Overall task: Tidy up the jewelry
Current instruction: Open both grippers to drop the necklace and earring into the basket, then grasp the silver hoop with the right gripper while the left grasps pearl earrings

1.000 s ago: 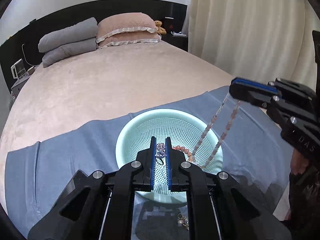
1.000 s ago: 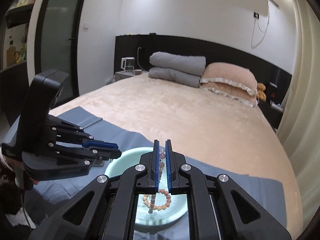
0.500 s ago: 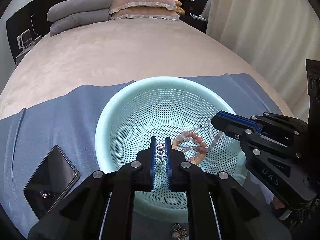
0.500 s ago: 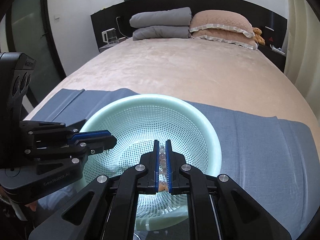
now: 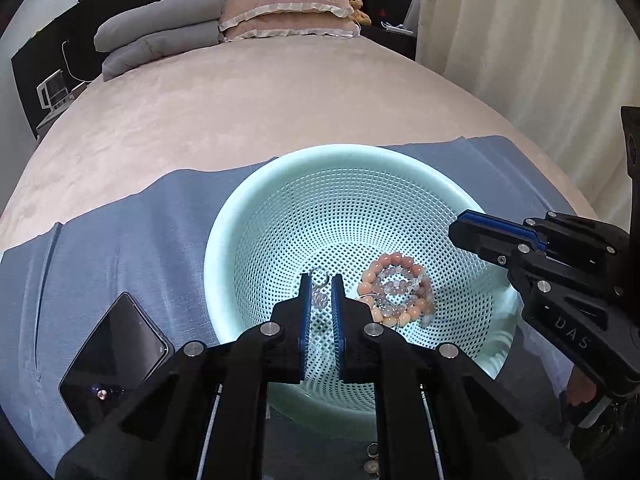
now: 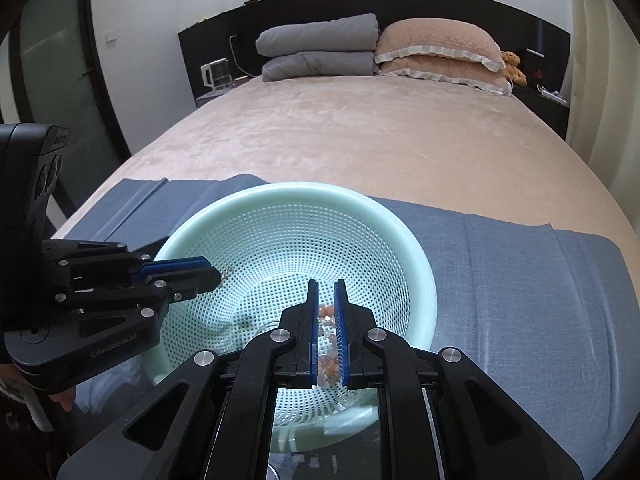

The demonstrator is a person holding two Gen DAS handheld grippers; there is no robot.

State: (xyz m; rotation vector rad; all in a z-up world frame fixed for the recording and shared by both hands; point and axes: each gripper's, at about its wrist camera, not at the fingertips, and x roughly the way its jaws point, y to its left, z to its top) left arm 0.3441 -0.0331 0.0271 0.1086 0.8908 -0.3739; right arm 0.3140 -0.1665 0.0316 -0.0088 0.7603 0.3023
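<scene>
A mint green perforated basket (image 5: pixel 280 184) (image 6: pixel 416 264) sits on a blue cloth on the bed. Pink and pale bead strands (image 5: pixel 396 292) lie coiled in its bottom. My left gripper (image 5: pixel 320 280) is inside the basket, its jaws slightly parted, with a small clear crystal piece (image 5: pixel 319 298) between them. In the right wrist view the left gripper (image 6: pixel 214 276) sits at the basket's left rim. My right gripper (image 6: pixel 325 286) hovers over the basket with jaws slightly apart; the beads (image 6: pixel 326 318) show through the gap below. From the left wrist view the right gripper (image 5: pixel 456 232) is empty.
A black phone (image 5: pixel 114 356) lies on the blue cloth (image 5: pixel 120 240) left of the basket. A small earring (image 5: pixel 372 460) lies on the cloth near the basket's front. Pillows (image 5: pixel 280 8) and folded grey quilts (image 5: pixel 160 40) are at the bed's head. Curtains hang at right.
The right gripper lowered the bead strand into the basket and let it go; the beads now lie coiled at the bottom. The left gripper's jaws have parted slightly around the crystal piece.
</scene>
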